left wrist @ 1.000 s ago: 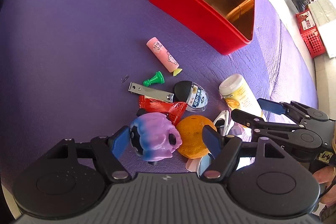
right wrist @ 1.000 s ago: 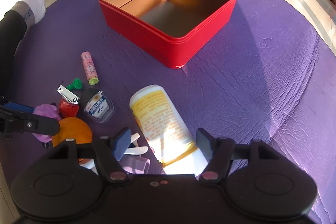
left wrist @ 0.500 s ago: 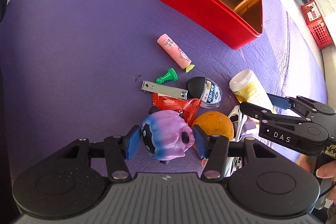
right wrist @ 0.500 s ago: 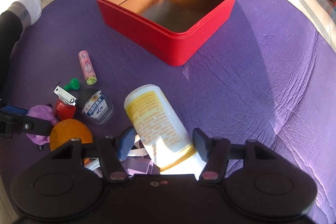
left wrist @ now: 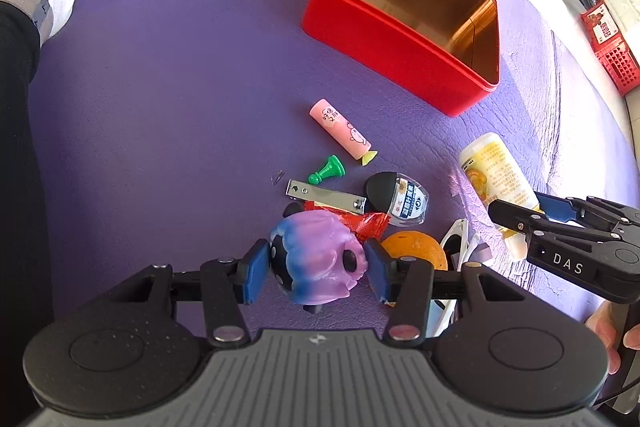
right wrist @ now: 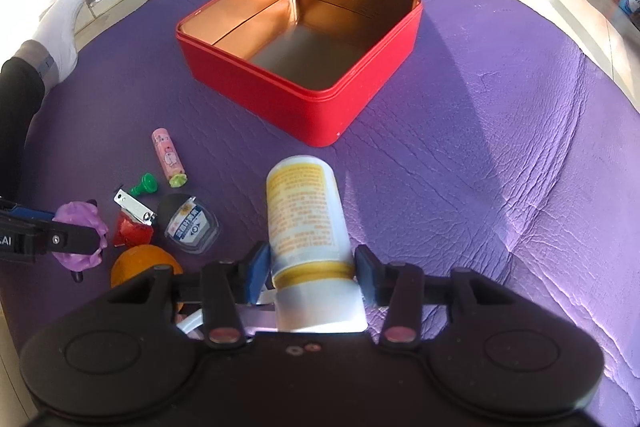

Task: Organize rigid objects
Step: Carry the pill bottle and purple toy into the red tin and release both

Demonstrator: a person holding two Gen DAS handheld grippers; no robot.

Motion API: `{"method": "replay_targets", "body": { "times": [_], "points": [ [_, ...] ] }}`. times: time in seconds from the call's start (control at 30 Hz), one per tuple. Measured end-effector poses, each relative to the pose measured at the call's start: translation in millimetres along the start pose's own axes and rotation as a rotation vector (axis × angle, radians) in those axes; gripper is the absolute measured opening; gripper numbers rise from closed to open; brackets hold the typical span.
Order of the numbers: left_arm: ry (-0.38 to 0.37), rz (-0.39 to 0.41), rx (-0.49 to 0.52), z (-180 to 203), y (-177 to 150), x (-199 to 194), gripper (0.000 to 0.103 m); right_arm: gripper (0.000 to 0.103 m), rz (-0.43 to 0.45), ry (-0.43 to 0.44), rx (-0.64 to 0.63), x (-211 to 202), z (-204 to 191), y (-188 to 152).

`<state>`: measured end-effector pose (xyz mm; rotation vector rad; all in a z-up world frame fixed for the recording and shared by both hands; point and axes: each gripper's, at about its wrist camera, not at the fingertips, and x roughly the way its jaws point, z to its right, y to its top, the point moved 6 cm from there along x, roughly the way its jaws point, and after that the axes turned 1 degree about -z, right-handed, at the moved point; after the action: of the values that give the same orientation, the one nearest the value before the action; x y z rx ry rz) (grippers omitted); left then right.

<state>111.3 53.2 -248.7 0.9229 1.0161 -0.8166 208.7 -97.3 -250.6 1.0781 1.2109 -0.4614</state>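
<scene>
Both sets of fingers are closing, left (left wrist: 316,273) around the purple toy (left wrist: 318,261), right (right wrist: 310,273) around the bottle (right wrist: 306,219).

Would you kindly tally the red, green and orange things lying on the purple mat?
Red: 2, the tin and the wrapper
Green: 1, the pawn
Orange: 1, the fruit
Total: 4

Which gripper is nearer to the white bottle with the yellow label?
Right. The right gripper has the white bottle between its closing jaws; the left gripper is beside it, around the purple toy.
</scene>
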Motion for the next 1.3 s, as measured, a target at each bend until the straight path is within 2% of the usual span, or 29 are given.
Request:
{"method": "replay_targets", "body": {
  "times": [0.1,0.3,0.77,1.07,1.3],
  "points": [
    [0.013,0.028,-0.004,2.4,5.9,-7.5,0.050,0.045,0.010,0.005,0.032,-7.6,3.6,5.1],
    [-0.020,0.087,-0.030,10.4,21.1,-30.1,0.050,0.045,0.038,-0.005,0.054,-26.8,6.0,16.4],
    [-0.090,0.225,0.018,44.8,75.1,-75.7,0.050,0.045,0.139,-0.036,0.068,-77.3,9.7,57.9],
    [-0.077,0.291,0.100,64.6,124.4,-81.4,0.050,0.045,0.205,-0.040,0.092,-77.2,15.2,97.6],
    [-0.068,0.306,0.155,81.1,163.8,-62.7,0.050,0.045,0.213,-0.052,0.102,-55.0,23.2,123.3]
  ]
}}
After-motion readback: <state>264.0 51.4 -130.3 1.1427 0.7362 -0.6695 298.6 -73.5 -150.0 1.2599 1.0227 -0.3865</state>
